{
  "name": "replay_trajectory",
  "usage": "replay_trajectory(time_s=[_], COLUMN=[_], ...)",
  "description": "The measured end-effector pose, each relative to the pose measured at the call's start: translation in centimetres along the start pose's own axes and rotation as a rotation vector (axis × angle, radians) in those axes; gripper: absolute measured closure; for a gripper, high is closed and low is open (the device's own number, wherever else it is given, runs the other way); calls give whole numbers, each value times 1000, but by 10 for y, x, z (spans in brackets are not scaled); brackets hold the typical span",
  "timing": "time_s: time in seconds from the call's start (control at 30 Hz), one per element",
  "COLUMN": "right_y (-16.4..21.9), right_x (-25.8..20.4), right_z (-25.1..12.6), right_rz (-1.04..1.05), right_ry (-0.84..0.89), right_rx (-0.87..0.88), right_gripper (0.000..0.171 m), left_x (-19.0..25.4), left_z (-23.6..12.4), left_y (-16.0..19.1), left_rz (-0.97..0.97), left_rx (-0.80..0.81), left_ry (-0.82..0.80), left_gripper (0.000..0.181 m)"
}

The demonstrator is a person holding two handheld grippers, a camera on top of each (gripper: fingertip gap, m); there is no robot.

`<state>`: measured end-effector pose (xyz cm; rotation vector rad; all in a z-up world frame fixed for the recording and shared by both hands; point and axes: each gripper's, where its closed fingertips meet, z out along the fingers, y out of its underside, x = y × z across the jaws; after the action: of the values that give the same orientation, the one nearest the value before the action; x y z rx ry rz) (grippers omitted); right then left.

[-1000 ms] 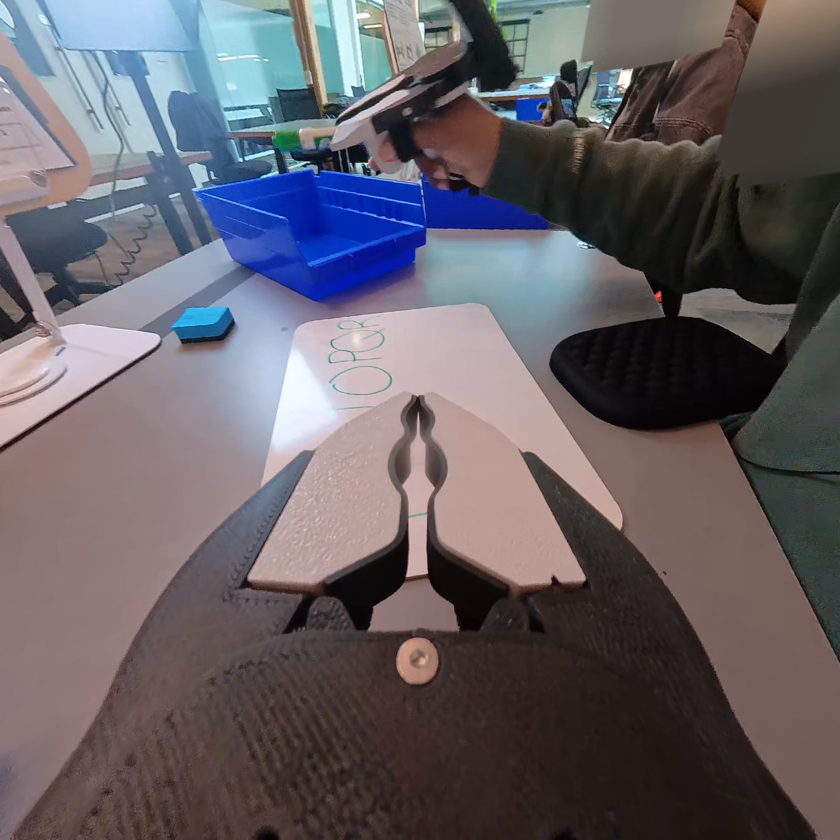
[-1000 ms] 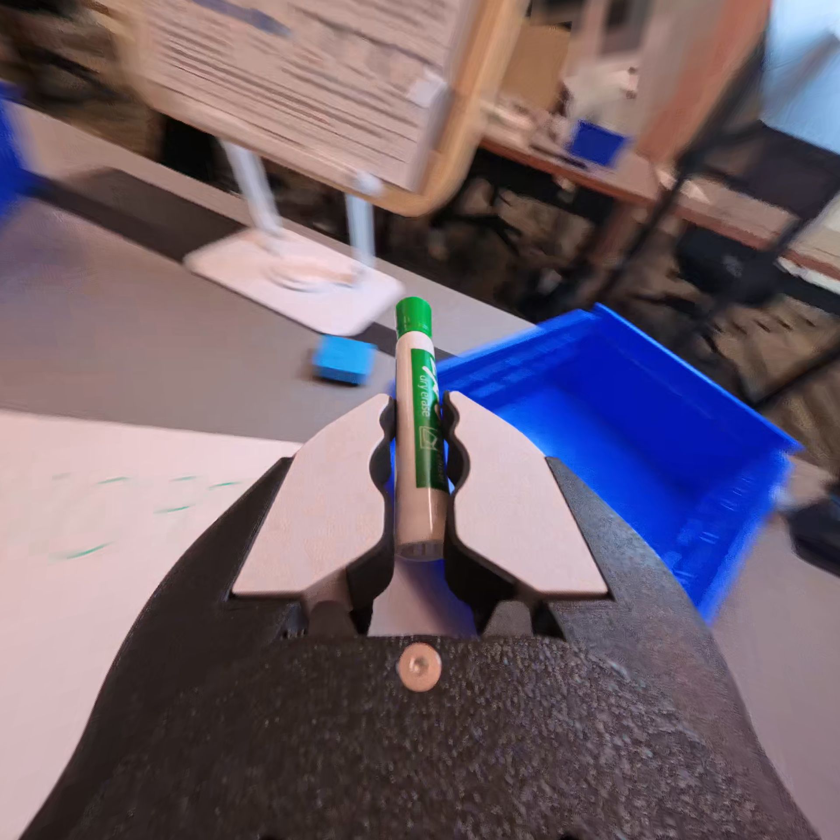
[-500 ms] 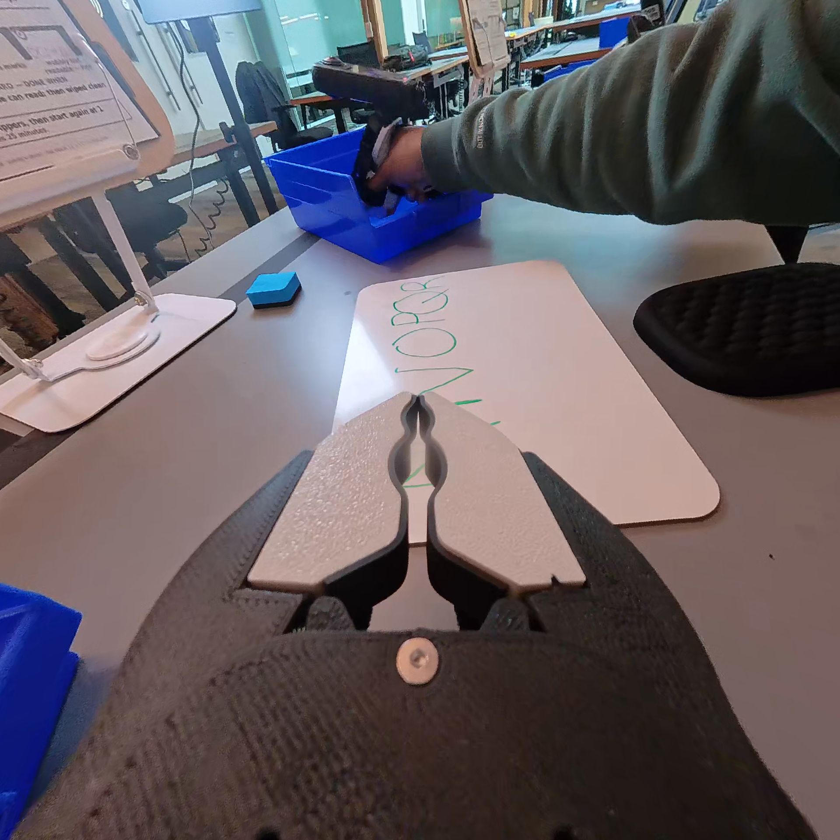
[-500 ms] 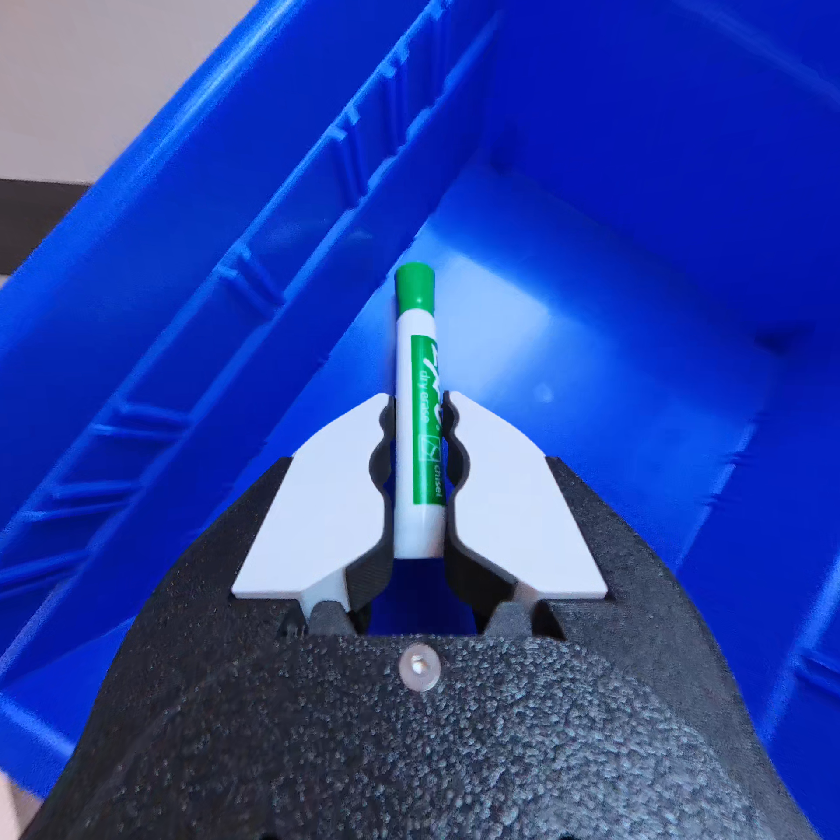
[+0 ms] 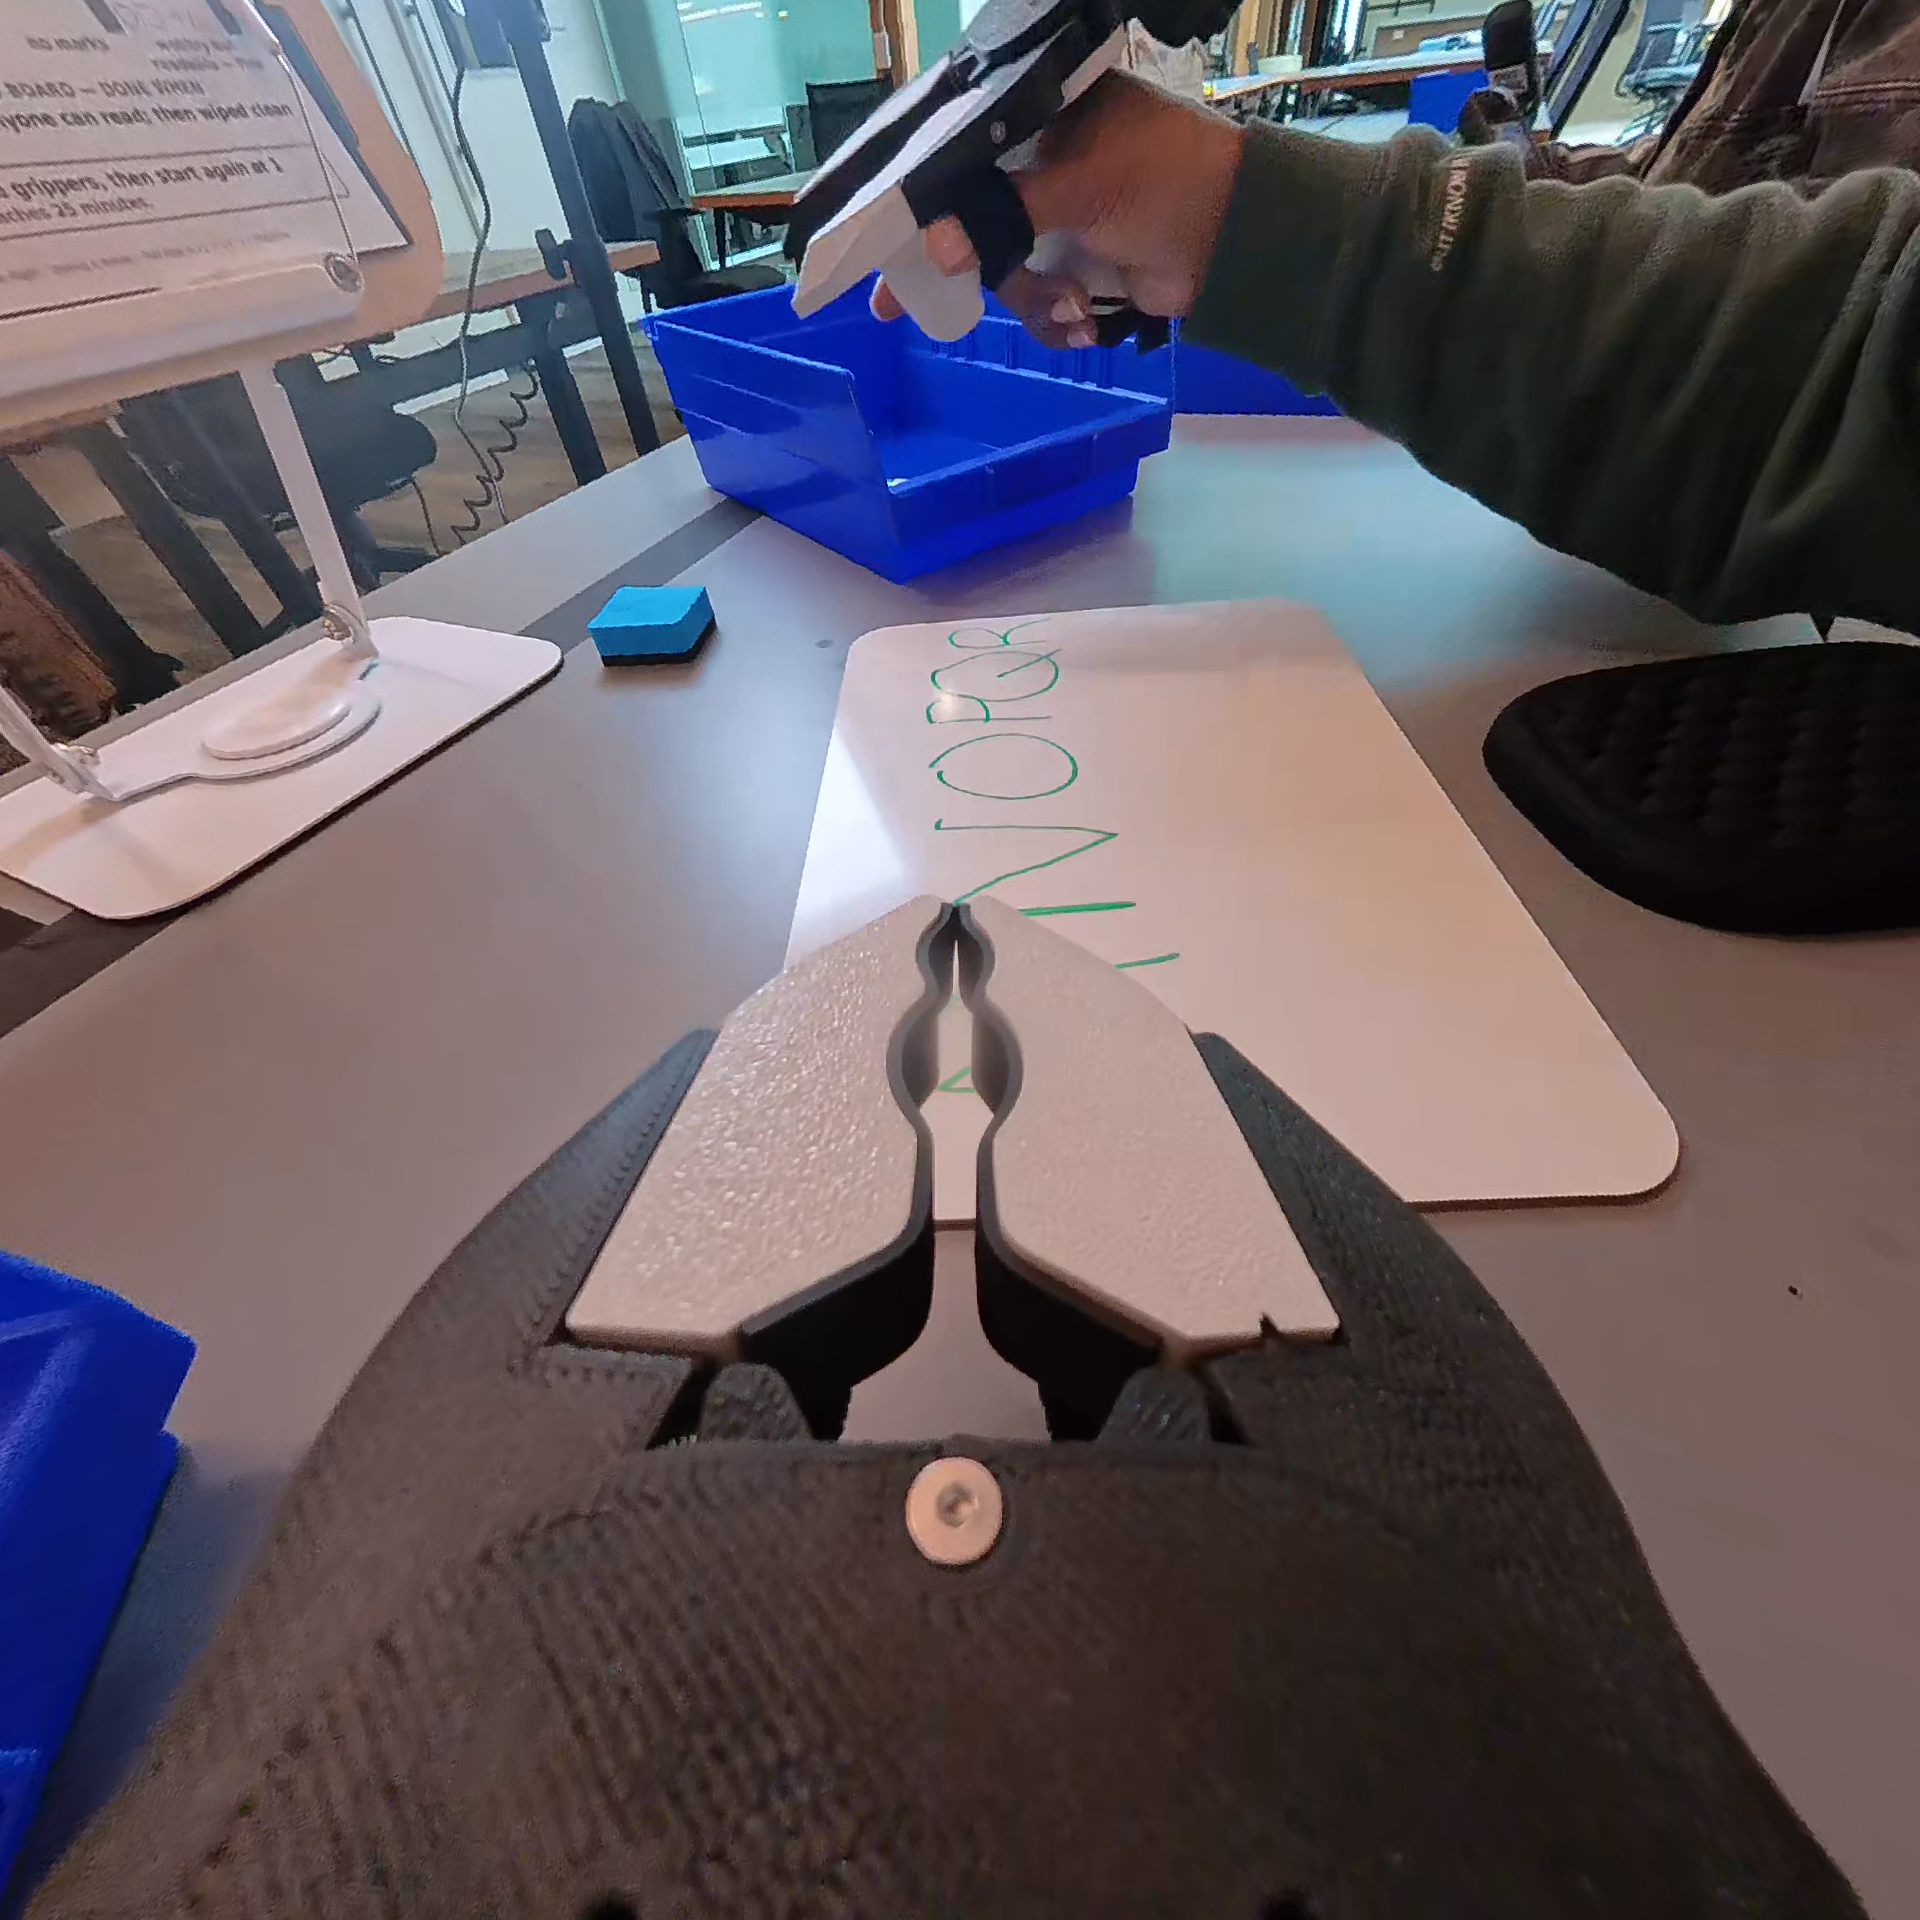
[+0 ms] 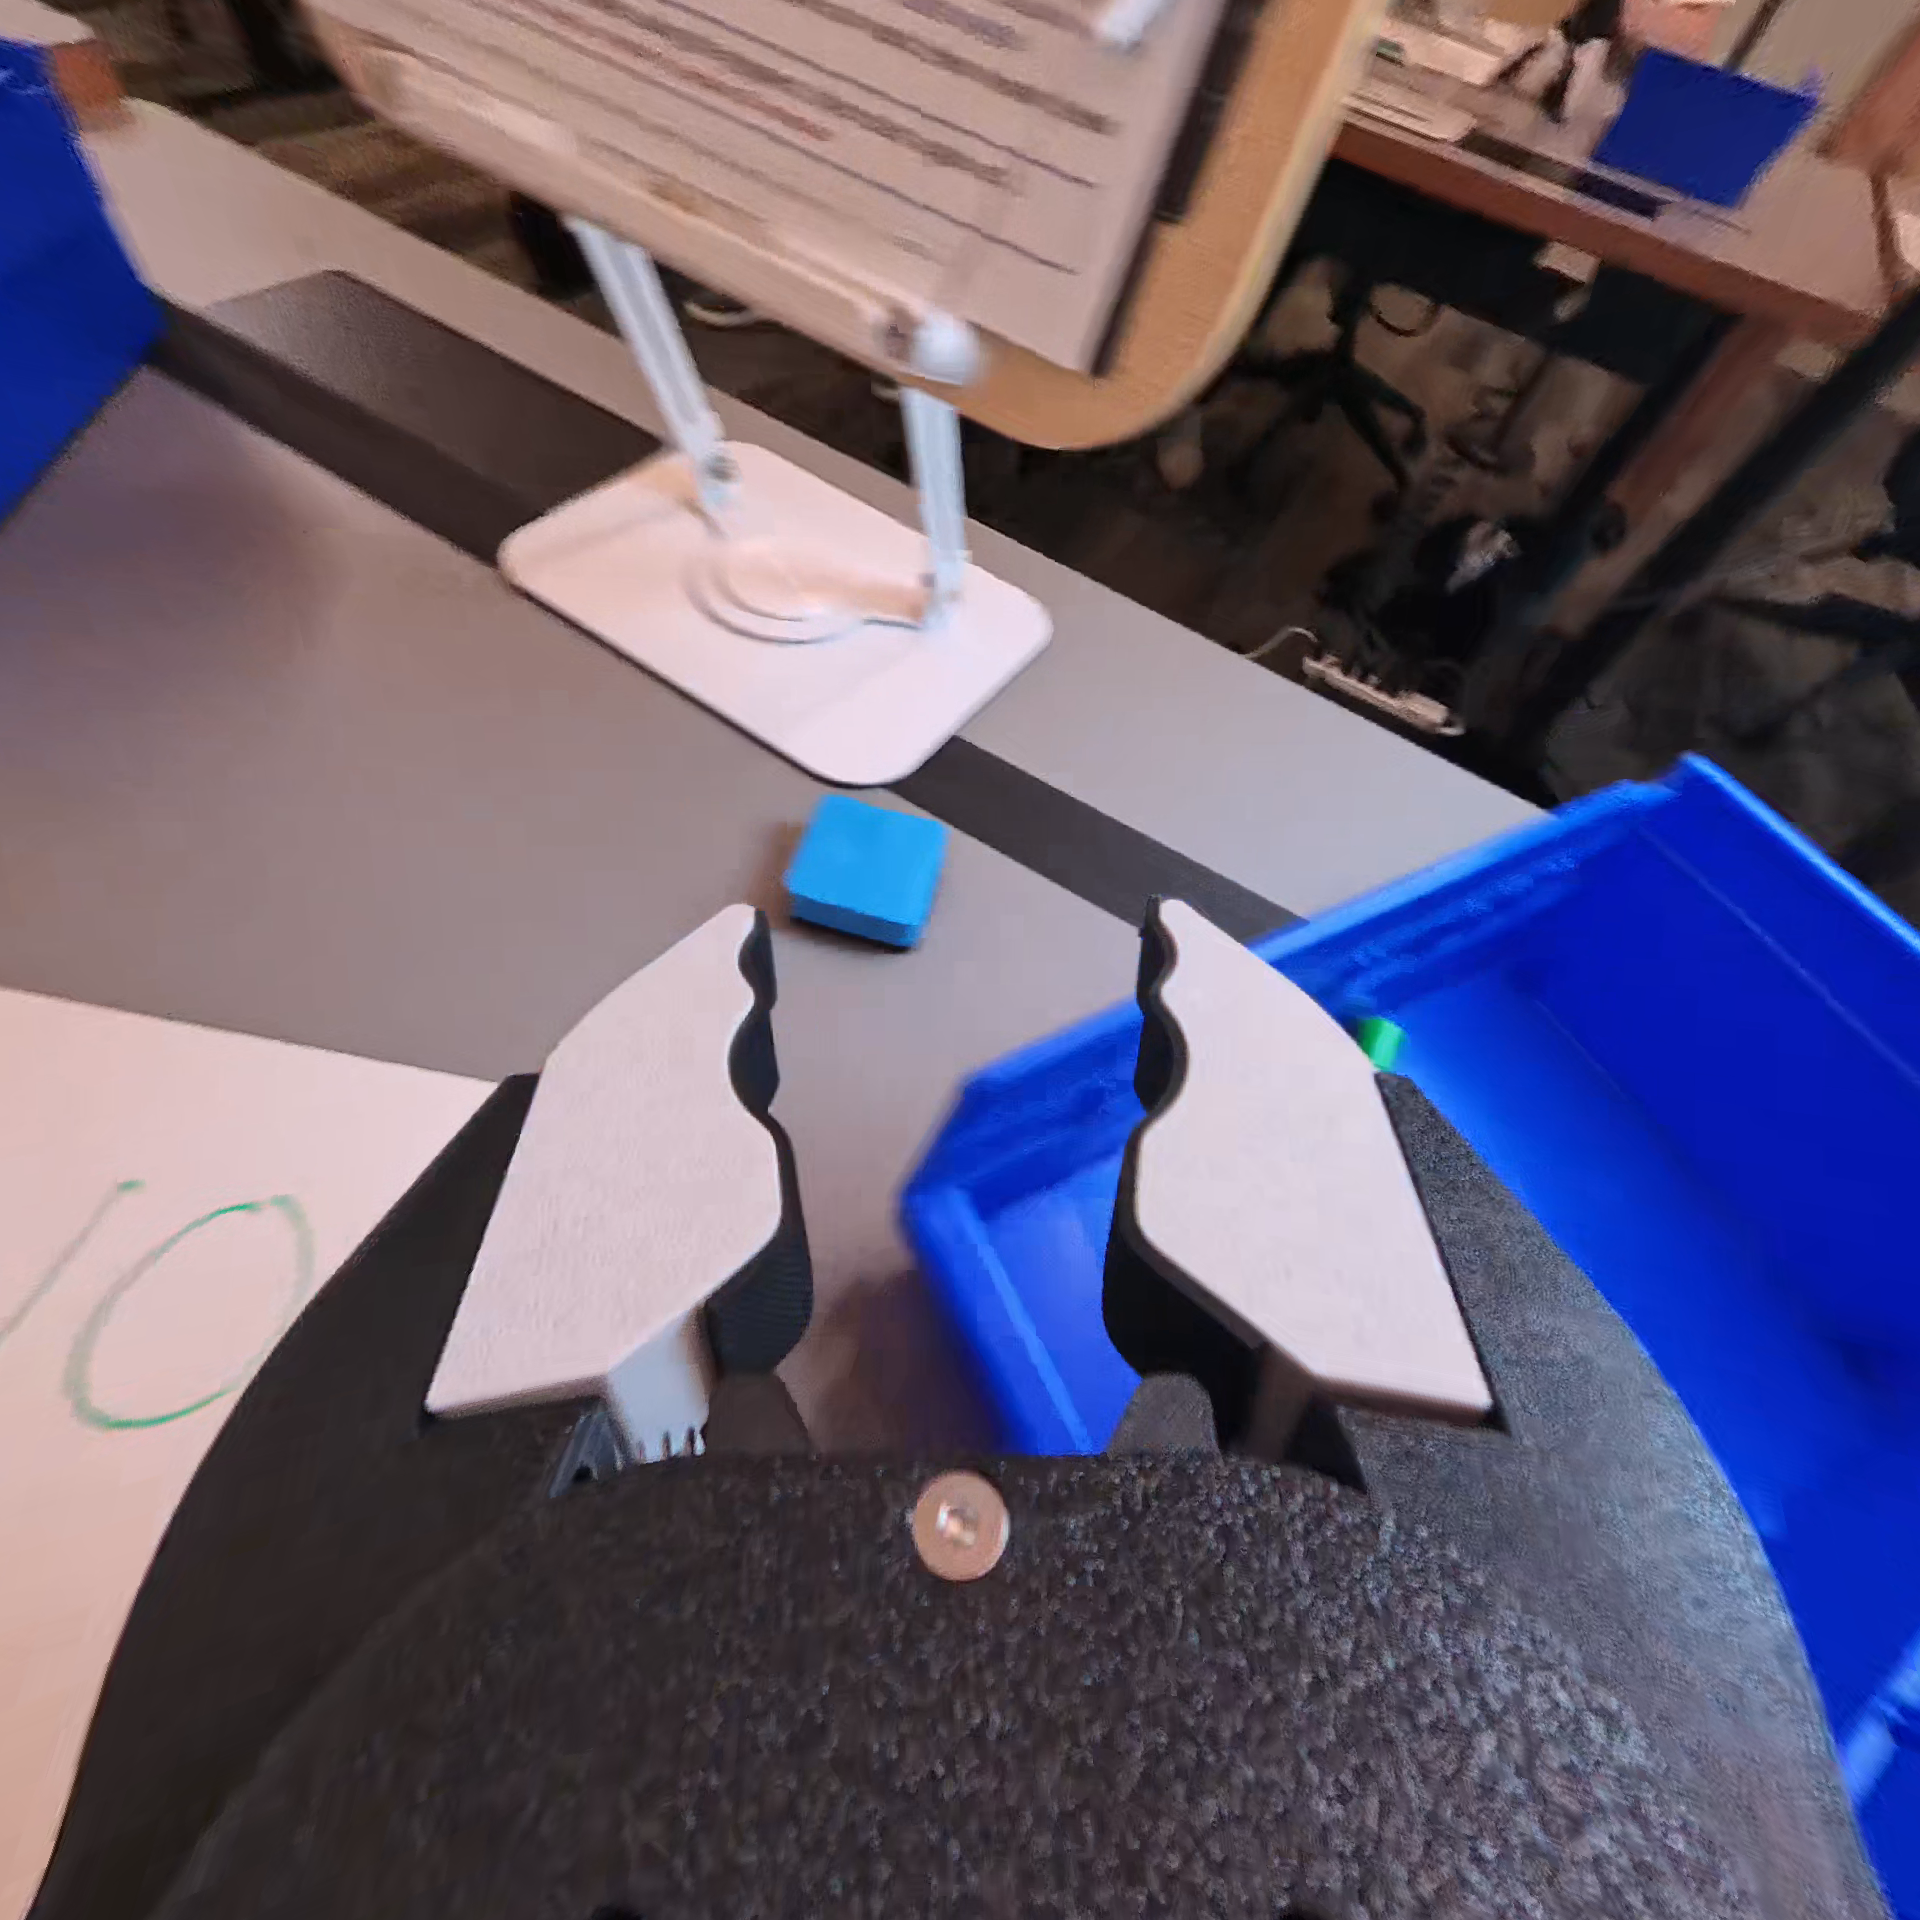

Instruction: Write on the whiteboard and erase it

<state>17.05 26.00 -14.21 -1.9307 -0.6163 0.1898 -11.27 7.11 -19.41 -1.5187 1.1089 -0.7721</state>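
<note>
Grey table (image 5: 468, 987): carries everything in both views.
Left gripper (image 5: 956, 914): jaws pressed together, nothing between them; tips hang over the near end of the whiteboard.
Whiteboard (image 5: 1299, 883): lies flat on the table just ahead of the left gripper; a column of green letters runs away from its tips. In the right wrist view its corner (image 6: 156, 1195) sits to the lower left of the right gripper, with a green ring drawn on it.
Right gripper (image 6: 951, 925): jaws spread wide, holding nothing. In the left wrist view it (image 5: 883, 270) is raised above the blue bin, gripped by a hand (image 5: 1122, 218) in a green sleeve.
Eraser (image 5: 652, 623): blue block with a dark underside, on the table ahead and to the left of the left gripper, near the whiteboard's far left corner but apart from it. From the right gripper it (image 6: 865, 871) lies just past the fingertips, between them.
Blue bin (image 5: 914, 436): beyond the whiteboard's far end; in the right wrist view its near corner (image 6: 1039, 1247) is under the right finger.
Marker (image 6: 1382, 1042): only a small green end shows inside the bin, right of the right finger; the rest is hidden.
Stand (image 5: 260, 748): white base with a tilted printed sheet, far left of the left gripper, beyond the eraser from the right gripper.
Black pad (image 5: 1714, 779): right of the whiteboard.
Second blue bin (image 5: 73, 1507): at the lower left edge, beside the left gripper body.
</note>
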Motion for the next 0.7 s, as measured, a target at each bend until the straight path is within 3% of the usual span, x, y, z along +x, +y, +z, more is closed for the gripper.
replay_trajectory(time_s=[0.17,0.3,0.4,0.57,0.7], right_y=[9,39,56,68,40], right_x=[-66,-50,-33,-33,-75], right_z=[57,116,140,150,126], right_rz=[52,177,237,222,96], right_ry=[-95,-6,61,54,-158], right_rx=[-131,-282,-363,-436,-328], right_gripper=[104,102,102,119,119], left_x=[1,2,4,5,3], left_z=[1,-2,-2,-2,-3], left_y=[2,-1,0,-1,1], left_rz=[8,15,15,12,1], left_rx=[-12,-6,-6,-1,-11], left_ry=[2,1,11,30,34], left_gripper=[181,181,181,181,181])
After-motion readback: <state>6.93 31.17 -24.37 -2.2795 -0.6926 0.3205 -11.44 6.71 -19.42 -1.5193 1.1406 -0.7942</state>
